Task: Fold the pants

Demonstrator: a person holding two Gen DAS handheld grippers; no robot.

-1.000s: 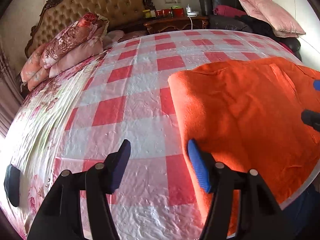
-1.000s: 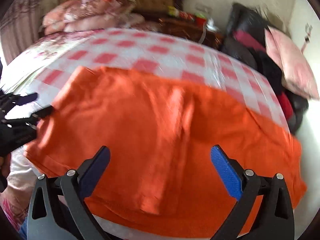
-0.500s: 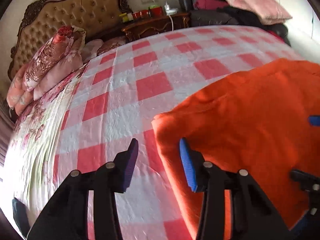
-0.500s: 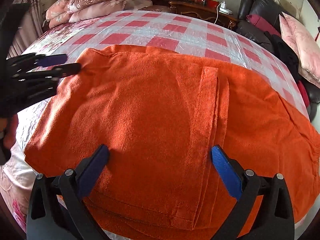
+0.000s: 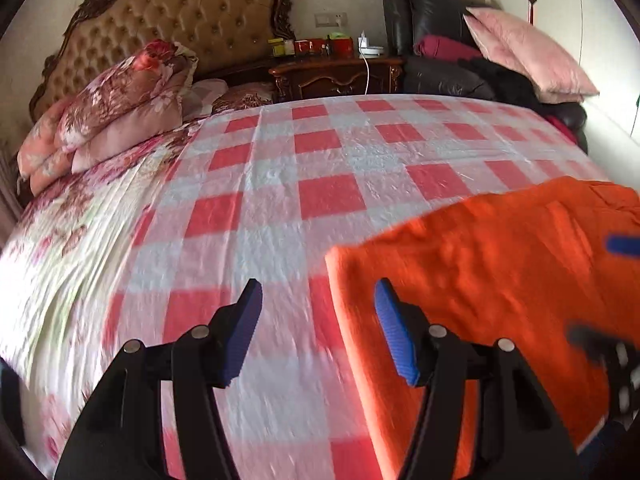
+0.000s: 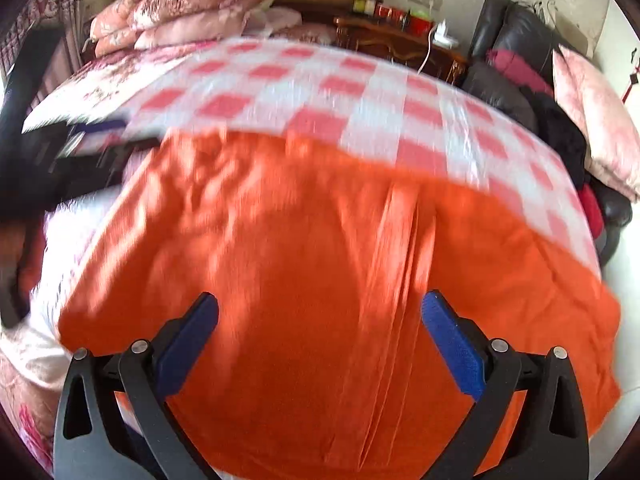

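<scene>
both tongs [image 5: 318,330] [image 6: 320,344] apart, empty

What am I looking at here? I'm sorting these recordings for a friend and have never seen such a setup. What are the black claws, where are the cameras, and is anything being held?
There is no robot. A person holds a two-finger gripper in each hand, and each gripper carries a wide-angle camera looking forward along its fingers. That is why black arms with blue pads fill the bottom of both pictures.

One picture comes from the left gripper, the other from the right gripper. Each gripper also shows, blurred, at the edge of the other's picture.

On the bed, over a red and white checked cover, lie orange pants, already partly folded.

Nothing is held. The left gripper's jaws are opening beside the pants' edge, with only the cover between them. The right gripper's jaws stand wide apart above the pants.
</scene>
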